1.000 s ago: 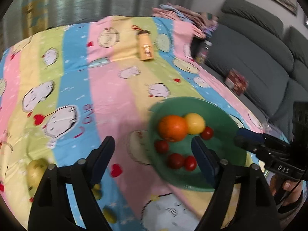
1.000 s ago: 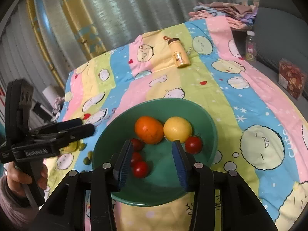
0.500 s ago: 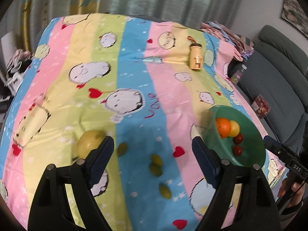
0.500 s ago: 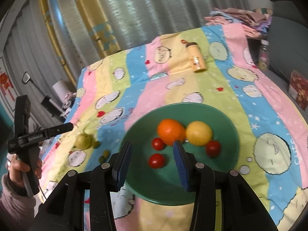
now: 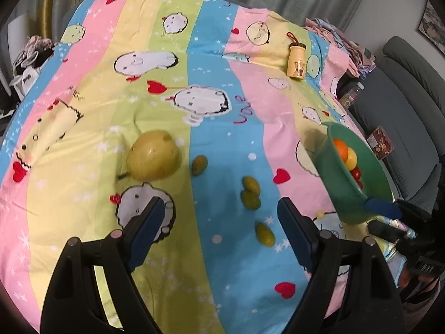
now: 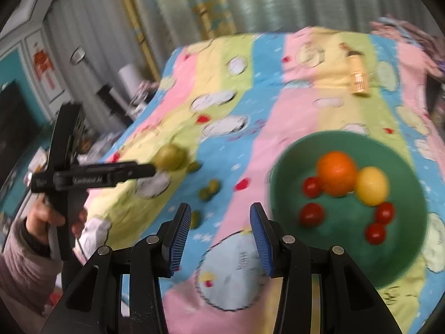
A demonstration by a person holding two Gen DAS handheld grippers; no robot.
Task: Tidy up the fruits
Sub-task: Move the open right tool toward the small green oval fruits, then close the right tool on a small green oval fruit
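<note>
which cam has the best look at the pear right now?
Left wrist. The pear lies sharp and whole on the yellow stripe of the tablecloth, ahead of the open left gripper. In the right wrist view the pear is small, motion-blurred and partly behind that gripper's tip.

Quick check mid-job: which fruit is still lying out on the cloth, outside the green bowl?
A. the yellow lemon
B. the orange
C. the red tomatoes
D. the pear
D: the pear lies on the striped cloth beside small green fruits, while the orange, lemon and tomatoes sit inside the green bowl.
</note>
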